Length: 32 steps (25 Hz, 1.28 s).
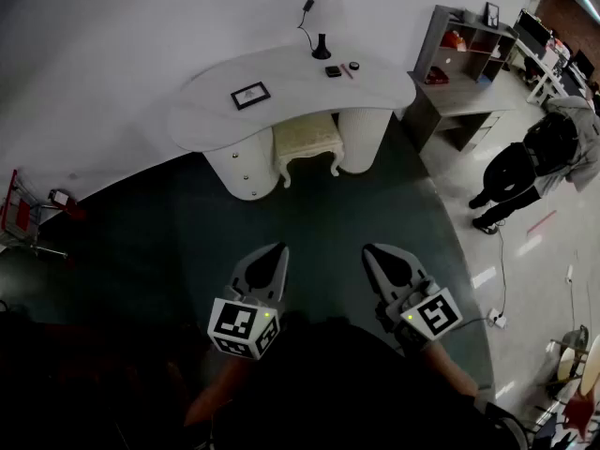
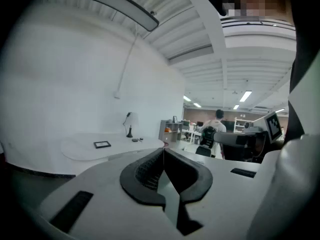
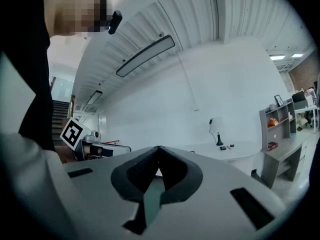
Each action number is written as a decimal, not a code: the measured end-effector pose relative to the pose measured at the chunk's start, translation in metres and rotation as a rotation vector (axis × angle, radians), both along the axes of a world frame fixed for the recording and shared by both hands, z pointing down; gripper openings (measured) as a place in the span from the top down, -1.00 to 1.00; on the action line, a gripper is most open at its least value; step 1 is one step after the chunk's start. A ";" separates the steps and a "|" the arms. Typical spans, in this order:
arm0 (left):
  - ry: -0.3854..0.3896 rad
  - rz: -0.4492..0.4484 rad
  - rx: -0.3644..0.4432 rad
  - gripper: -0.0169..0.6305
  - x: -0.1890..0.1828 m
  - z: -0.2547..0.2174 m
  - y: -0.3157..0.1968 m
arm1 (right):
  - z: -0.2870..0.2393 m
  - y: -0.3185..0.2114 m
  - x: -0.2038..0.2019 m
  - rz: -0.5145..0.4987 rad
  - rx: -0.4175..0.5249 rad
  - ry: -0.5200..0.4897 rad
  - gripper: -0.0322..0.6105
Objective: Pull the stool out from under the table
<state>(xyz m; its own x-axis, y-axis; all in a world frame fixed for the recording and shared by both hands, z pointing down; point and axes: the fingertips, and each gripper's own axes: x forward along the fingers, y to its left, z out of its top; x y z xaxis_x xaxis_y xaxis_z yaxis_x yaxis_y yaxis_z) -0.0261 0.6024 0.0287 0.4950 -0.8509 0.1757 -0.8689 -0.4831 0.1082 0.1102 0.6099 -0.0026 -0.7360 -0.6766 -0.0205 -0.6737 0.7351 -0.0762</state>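
A cream upholstered stool (image 1: 306, 143) stands tucked between the two round pedestals of a white curved table (image 1: 291, 87) at the far wall. My left gripper (image 1: 280, 247) and right gripper (image 1: 367, 248) are held side by side close to my body, well short of the stool, over the dark green floor. Both are shut with nothing between the jaws. In the left gripper view the left gripper (image 2: 163, 149) points over the table (image 2: 100, 149) from afar; in the right gripper view the right gripper (image 3: 159, 147) does the same, and the stool is hidden behind the jaws.
On the table stand a picture frame (image 1: 250, 95), a black lamp (image 1: 321, 48) and small items (image 1: 334, 70). A grey shelf unit (image 1: 459, 64) stands to the right, with a person (image 1: 539, 162) bent over beside it. A red cart (image 1: 21, 209) is at the left wall.
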 end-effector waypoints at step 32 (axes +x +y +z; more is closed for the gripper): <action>0.067 -0.023 -0.032 0.90 -0.110 0.030 -0.006 | 0.026 -0.020 -0.111 -0.049 -0.172 0.020 0.84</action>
<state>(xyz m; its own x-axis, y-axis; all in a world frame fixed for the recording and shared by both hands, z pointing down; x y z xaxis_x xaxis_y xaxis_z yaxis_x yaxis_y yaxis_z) -0.1364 0.5961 0.0589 0.4874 -0.8564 0.1702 -0.8697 -0.4588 0.1820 -0.0003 0.5903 0.0237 -0.7675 -0.6320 0.1070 -0.6397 0.7446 -0.1906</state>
